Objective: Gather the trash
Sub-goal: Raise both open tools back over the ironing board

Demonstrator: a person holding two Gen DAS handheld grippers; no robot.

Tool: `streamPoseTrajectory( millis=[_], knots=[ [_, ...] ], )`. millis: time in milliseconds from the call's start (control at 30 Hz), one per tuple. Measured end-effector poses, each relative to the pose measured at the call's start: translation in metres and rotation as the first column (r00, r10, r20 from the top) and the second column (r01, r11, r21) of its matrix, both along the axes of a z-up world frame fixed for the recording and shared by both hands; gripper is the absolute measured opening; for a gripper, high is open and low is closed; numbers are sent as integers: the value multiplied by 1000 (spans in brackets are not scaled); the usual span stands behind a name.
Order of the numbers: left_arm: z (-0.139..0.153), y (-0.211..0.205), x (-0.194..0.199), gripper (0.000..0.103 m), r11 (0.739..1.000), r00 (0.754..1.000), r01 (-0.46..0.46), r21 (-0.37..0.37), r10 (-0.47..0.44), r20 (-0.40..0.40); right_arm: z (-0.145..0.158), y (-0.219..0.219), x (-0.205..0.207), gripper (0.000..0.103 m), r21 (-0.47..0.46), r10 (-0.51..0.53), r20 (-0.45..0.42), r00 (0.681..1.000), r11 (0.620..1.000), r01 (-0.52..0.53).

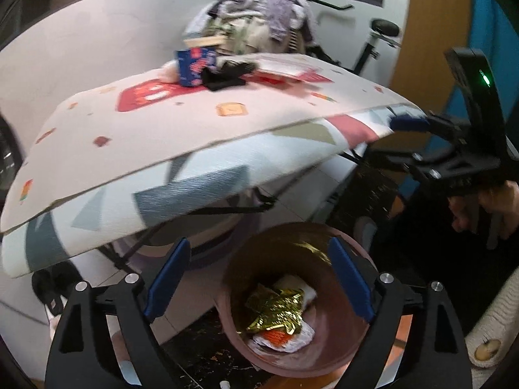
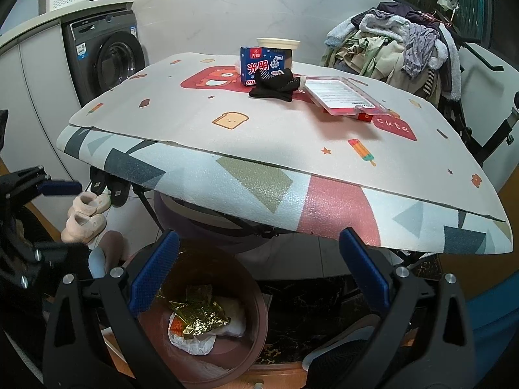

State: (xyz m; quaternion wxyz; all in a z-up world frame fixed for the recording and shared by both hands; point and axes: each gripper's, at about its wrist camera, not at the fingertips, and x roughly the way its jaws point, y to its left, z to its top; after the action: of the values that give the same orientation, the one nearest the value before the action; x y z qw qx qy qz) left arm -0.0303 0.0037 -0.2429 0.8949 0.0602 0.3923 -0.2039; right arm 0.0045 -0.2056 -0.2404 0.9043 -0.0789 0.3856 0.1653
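While both tools hang above the floor, we find the left gripper (image 1: 259,278) spread wide and empty | right gripper (image 2: 259,269) likewise parted, holding nothing | gold wrapper (image 2: 199,319) lies with crumpled paper in the brown bin (image 2: 259,295), below and between the fingers | blue carton (image 2: 264,64) on the table (image 2: 227,139), well apart.

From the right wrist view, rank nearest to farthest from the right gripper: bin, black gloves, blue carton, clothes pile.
1. Bin, just below the right gripper, on the floor.
2. Black gloves, mid-table.
3. Blue carton, just behind the gloves.
4. Clothes pile, beyond the table, far right.
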Motion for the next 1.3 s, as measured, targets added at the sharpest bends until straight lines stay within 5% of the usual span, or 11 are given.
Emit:
streamPoseTrajectory(
  millis=[333, 567, 733, 900, 1100, 1300],
  knots=[
    [6, 22, 6, 97, 990, 990, -138, 20, 137, 35, 0, -6, 5, 97, 30, -24, -25, 999, 999, 25],
    [25, 39, 14, 97, 982, 977, -190, -11, 190, 101, 25, -40, 27, 97, 194, -76, -8, 997, 978, 76],
    [44, 63, 39, 97, 961, 962, -249, -123, 260, 81, 51, -60, 64, 97, 223, -98, 18, 995, 970, 91],
    [75, 79, 65, 97, 940, 944, -278, -199, 306, 127, 65, -70, 101, 97, 208, -94, 4, 996, 974, 91],
    [97, 87, 96, 97, 941, 941, -277, -193, 306, 145, 69, -71, 142, 97, 76, -114, 23, 993, 991, 112],
    [98, 85, 126, 97, 951, 956, -258, -169, 276, 95, 57, -87, 190, 97, 64, -122, -6, 993, 990, 122]
  ],
)
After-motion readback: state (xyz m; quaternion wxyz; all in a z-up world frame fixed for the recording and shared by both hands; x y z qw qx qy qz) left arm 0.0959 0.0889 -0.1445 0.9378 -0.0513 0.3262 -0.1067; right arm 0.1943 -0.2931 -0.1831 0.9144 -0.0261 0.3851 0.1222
